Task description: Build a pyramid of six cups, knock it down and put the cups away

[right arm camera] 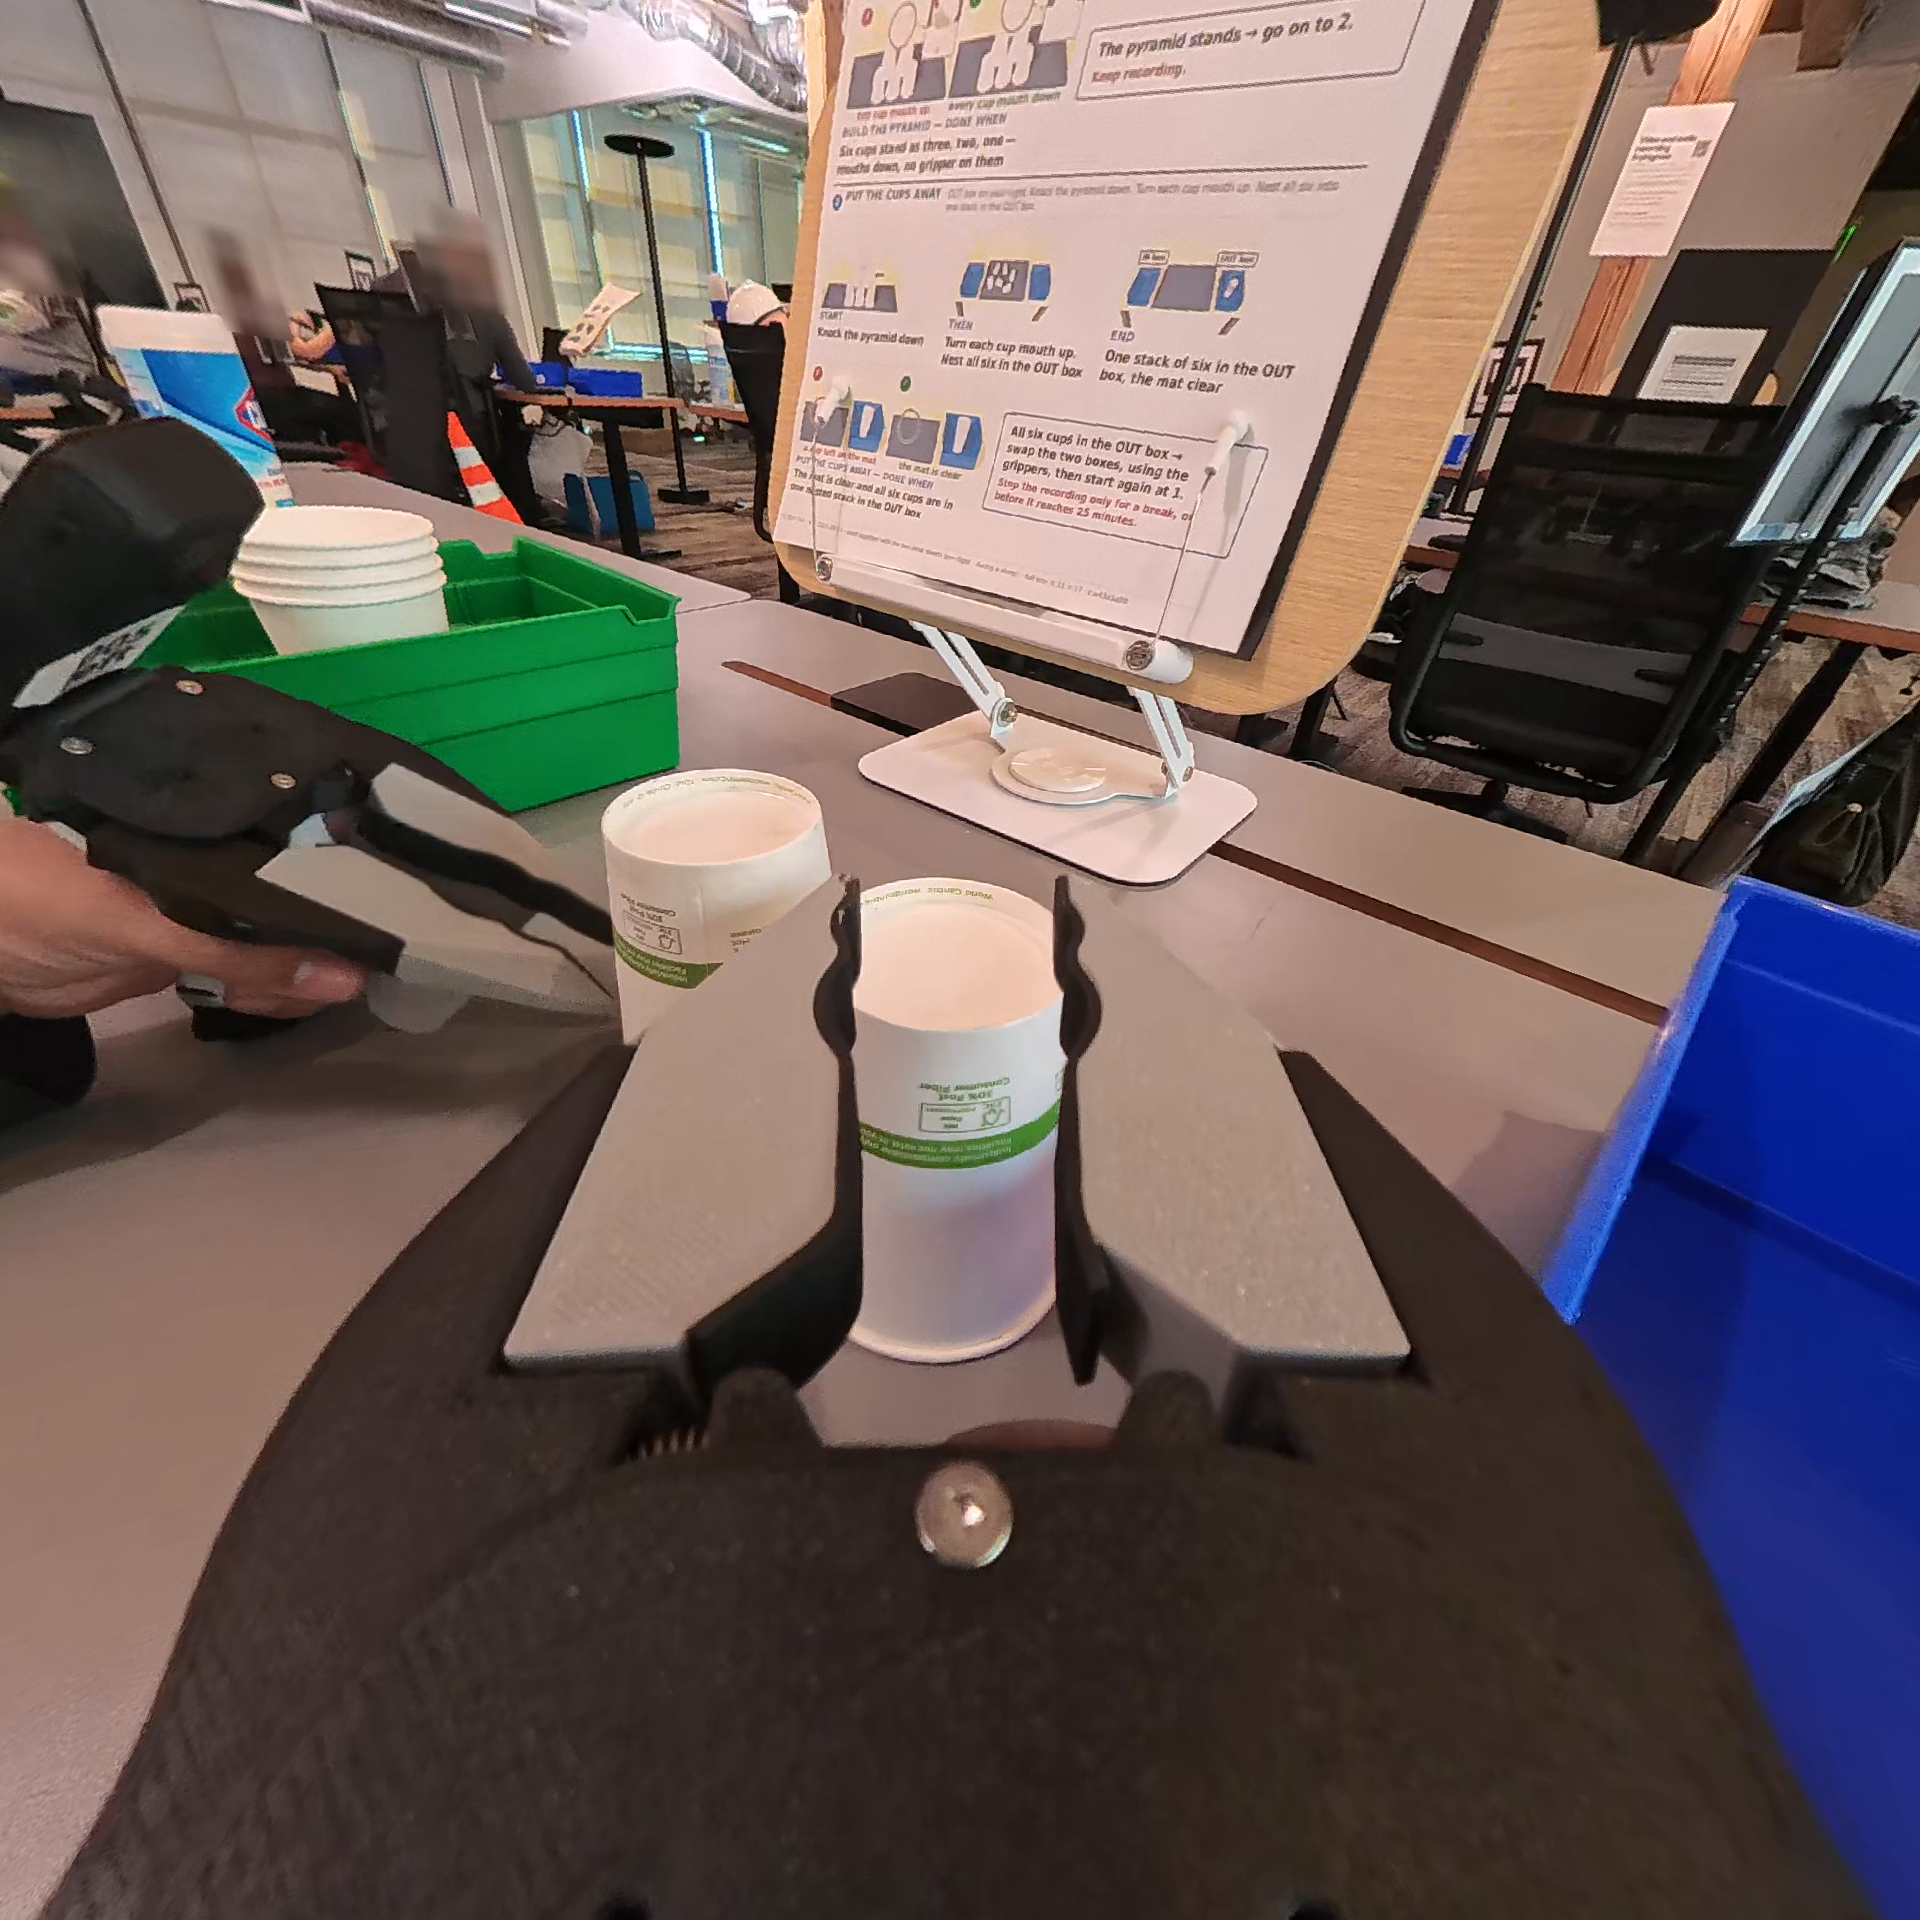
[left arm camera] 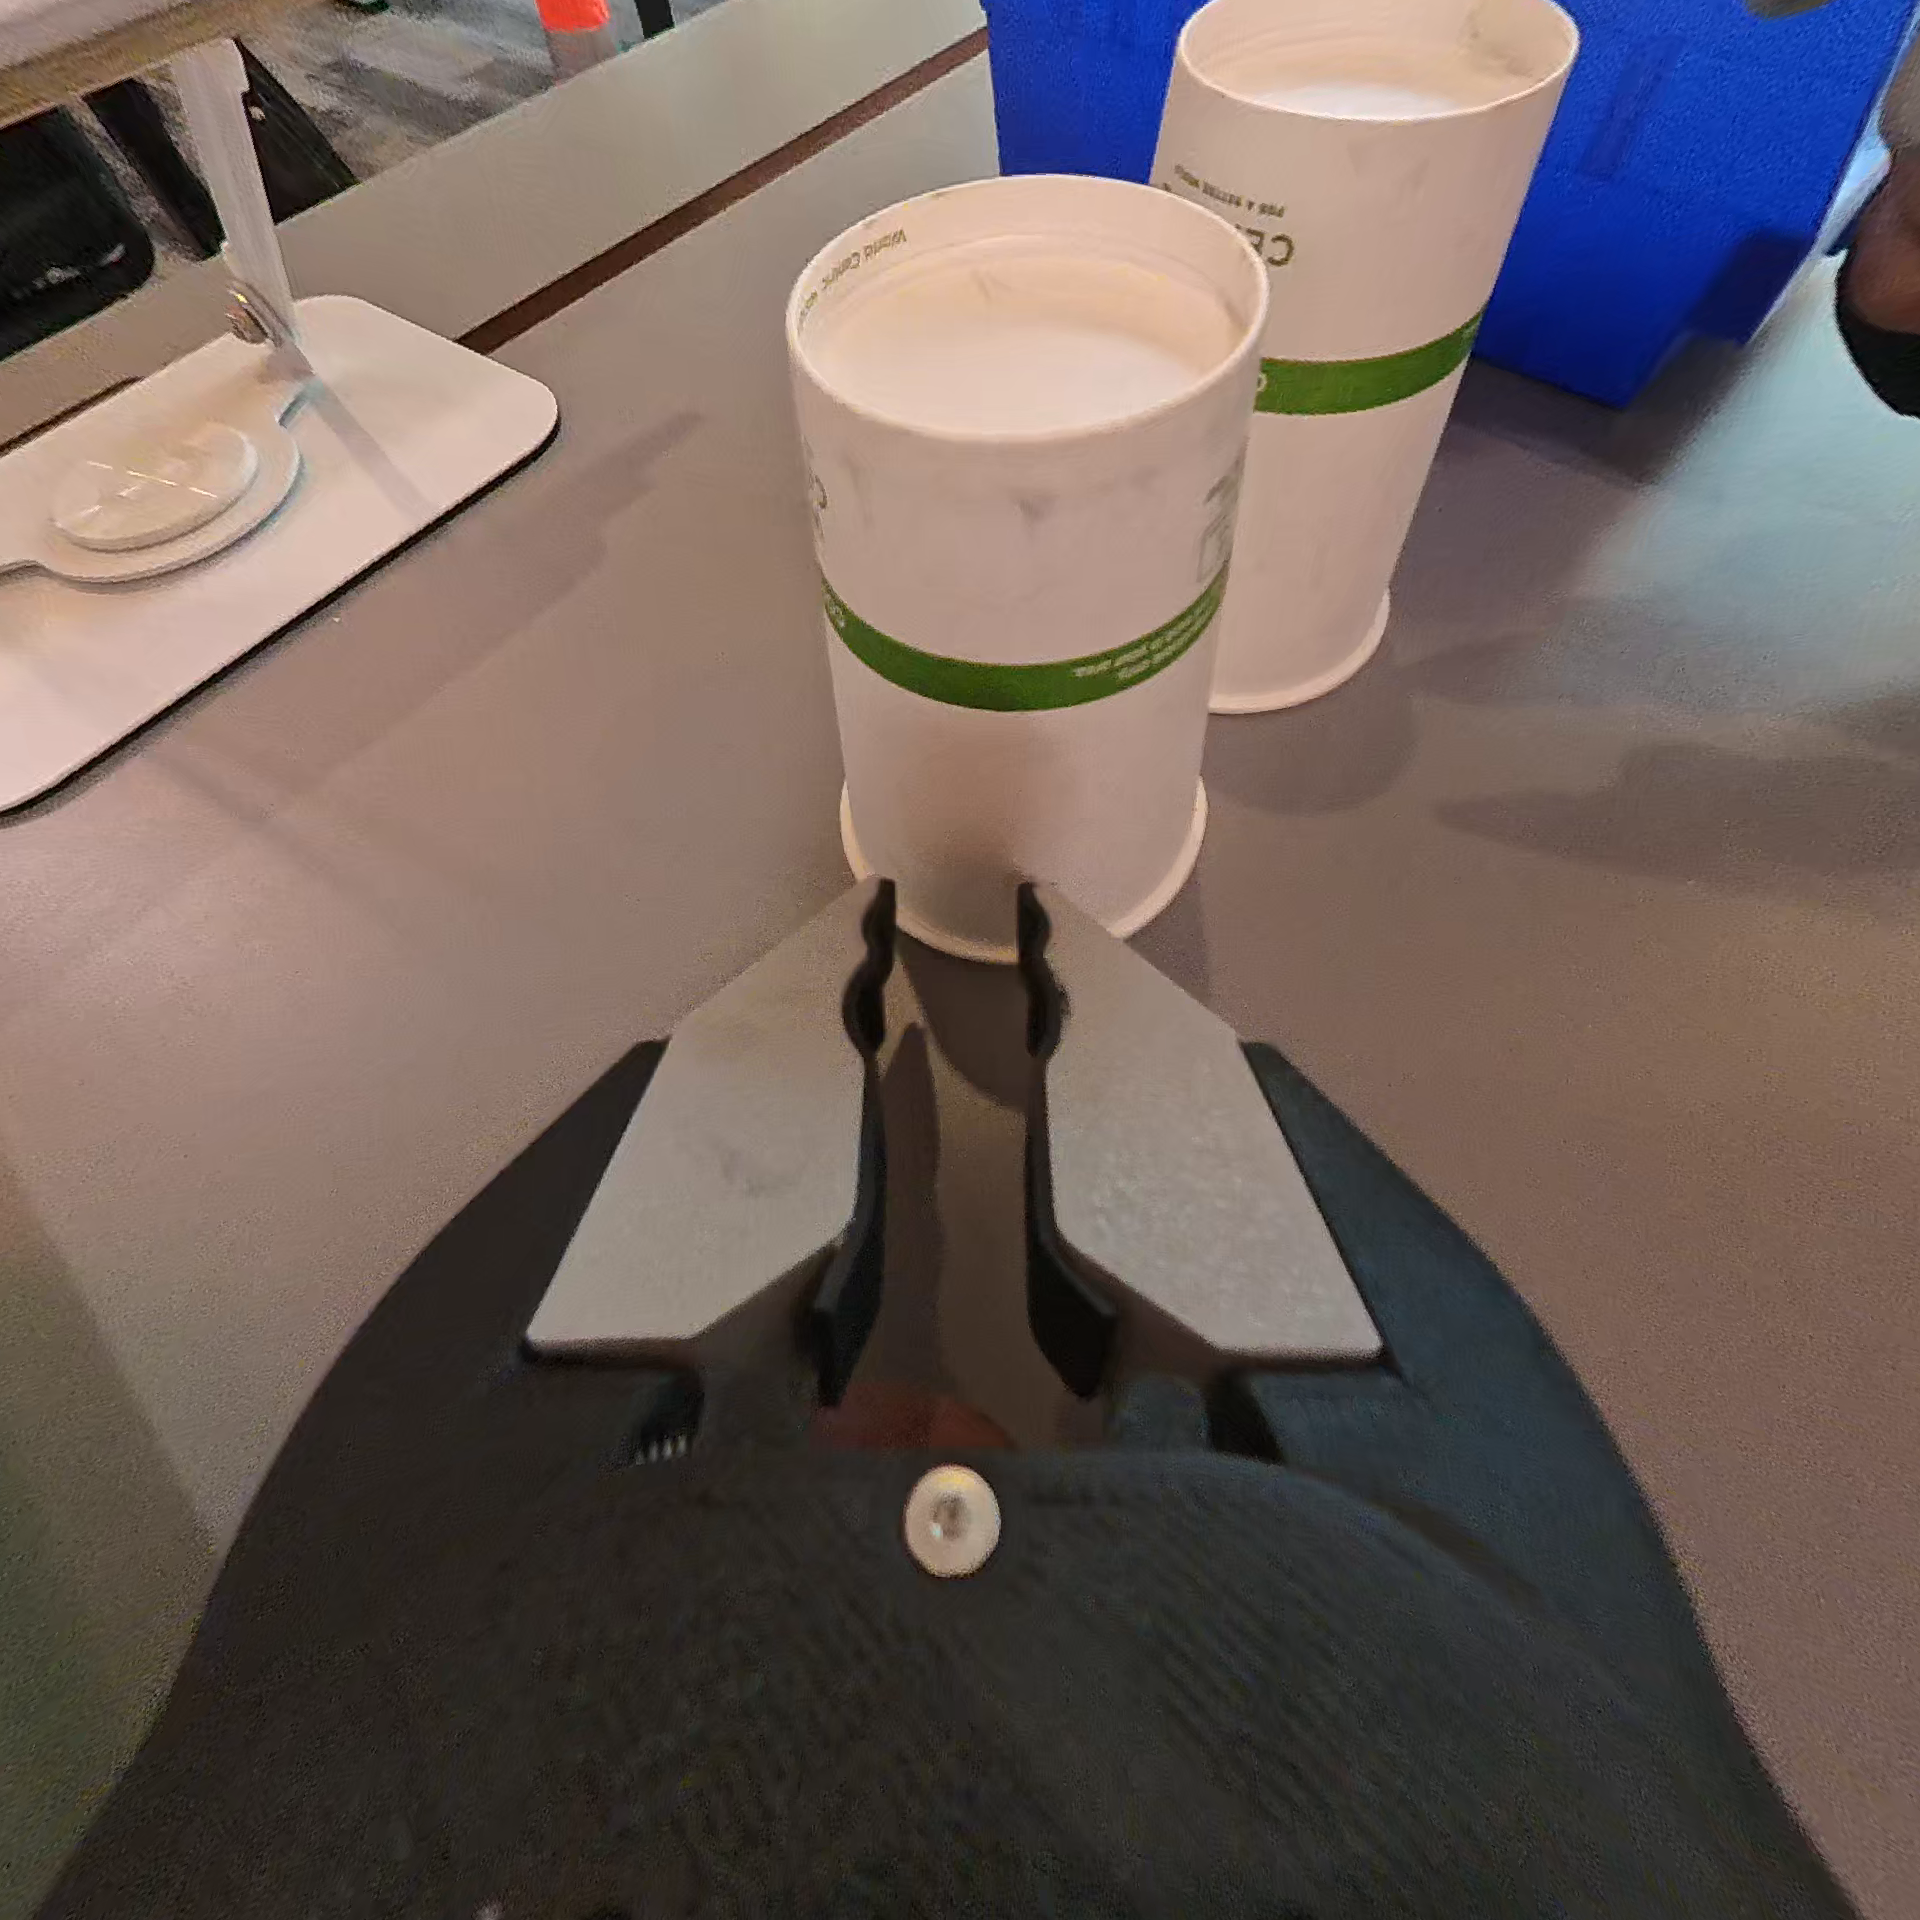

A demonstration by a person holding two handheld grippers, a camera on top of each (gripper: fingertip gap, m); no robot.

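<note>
My right tool (right arm camera: 956, 935) has a mouth-down white cup with a green band (right arm camera: 951, 1122) between its fingers (right arm camera: 1070, 997) — the pads sit against the cup's sides, so it is closed on that cup, which stands on the grey table (right arm camera: 260, 1299). Just to the right of this tool is the wall of a blue bin (right arm camera: 1766, 1195). Ahead and left stands a second inverted cup (right arm camera: 712, 883), with my left tool (right arm camera: 597, 951) right beside it, a hand (right arm camera: 125, 935) on its grip.

From the left wrist, my left tool (left arm camera: 956, 904) is parted a little and holds nothing; its tips are just short of the base of that cup (left arm camera: 1023, 582).

Farther ahead of the right tool — a white stand (right arm camera: 1060, 795) carrying an instruction sheet (right arm camera: 1091, 291). Far left, a green tray (right arm camera: 561, 665) holds a nested stack of cups (right arm camera: 338, 577), mouths up.
</note>
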